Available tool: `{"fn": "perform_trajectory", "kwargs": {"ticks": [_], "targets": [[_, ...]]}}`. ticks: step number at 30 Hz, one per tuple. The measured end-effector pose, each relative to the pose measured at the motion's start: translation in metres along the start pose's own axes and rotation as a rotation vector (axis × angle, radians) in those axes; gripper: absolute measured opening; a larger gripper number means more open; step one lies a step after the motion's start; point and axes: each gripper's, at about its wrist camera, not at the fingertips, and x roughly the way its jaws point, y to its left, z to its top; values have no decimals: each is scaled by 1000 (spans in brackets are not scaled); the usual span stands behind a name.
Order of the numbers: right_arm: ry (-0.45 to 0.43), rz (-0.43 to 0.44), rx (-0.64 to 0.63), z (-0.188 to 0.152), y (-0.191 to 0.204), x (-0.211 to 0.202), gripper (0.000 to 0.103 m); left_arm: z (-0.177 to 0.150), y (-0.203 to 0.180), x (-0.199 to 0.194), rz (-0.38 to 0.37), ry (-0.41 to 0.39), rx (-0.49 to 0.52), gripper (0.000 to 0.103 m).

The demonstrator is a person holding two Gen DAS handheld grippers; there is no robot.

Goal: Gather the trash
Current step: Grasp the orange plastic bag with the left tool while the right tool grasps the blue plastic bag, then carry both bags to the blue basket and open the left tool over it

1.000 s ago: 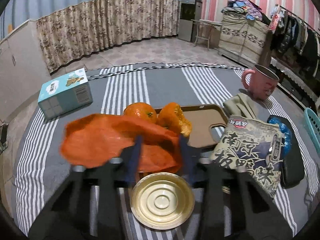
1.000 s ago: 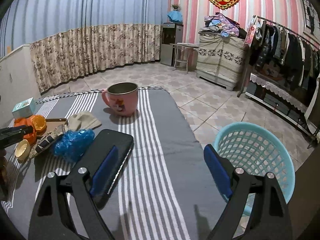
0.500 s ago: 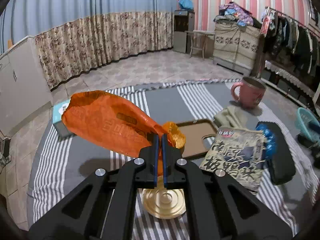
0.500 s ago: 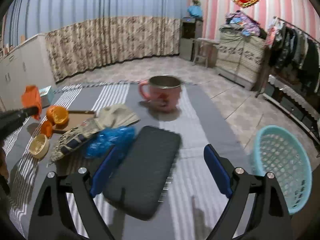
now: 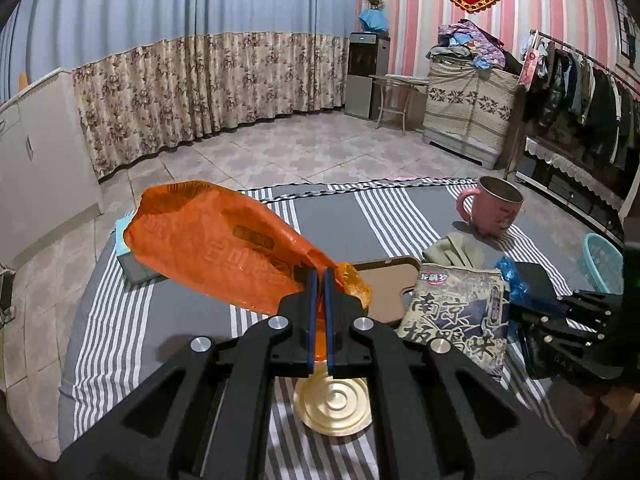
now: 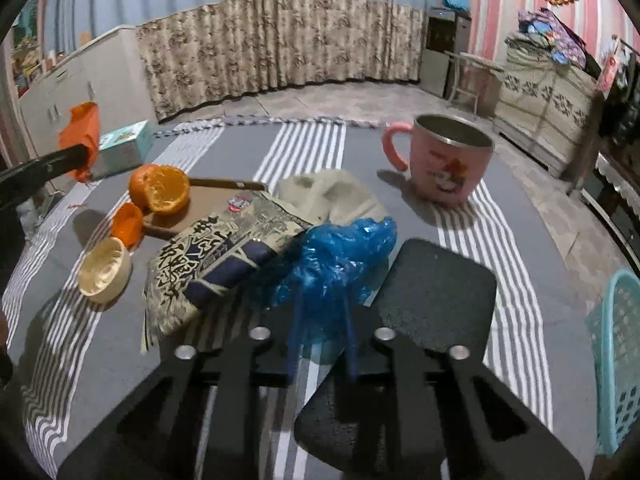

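My left gripper (image 5: 319,280) is shut on an orange plastic wrapper (image 5: 216,244) and holds it up above the striped tablecloth; the wrapper also shows in the right wrist view (image 6: 82,132). My right gripper (image 6: 322,308) is closing around a crumpled blue plastic bag (image 6: 336,256) that lies on the cloth; its jaws stand narrow on either side of the bag. A printed snack packet (image 6: 212,256) lies left of the blue bag, also in the left wrist view (image 5: 460,312). A teal basket (image 6: 618,360) stands off the table's right edge.
A pink mug (image 6: 444,164), a beige cloth (image 6: 332,196), oranges (image 6: 160,188) on a wooden board (image 5: 384,288), a round gold lid (image 5: 334,400), a black pad (image 6: 432,304) and a teal box (image 6: 124,152) are on the table.
My left gripper shut on the orange wrapper and lifted it off the table. My right gripper swung left to the blue bag and its jaws narrowed around it.
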Motion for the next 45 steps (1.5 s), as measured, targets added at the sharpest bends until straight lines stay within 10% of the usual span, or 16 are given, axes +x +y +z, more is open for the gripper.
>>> {"fn": "perform_trajectory", "kwargs": {"ticks": [26,45], "targets": [[-255,-236,220,-36,-208,-163,8,20,-195,-23,-226,-66,137,2],[-311,-370,378,-72,-306,-173,8,10,-309,-6,-331,-54,249,2]]}}
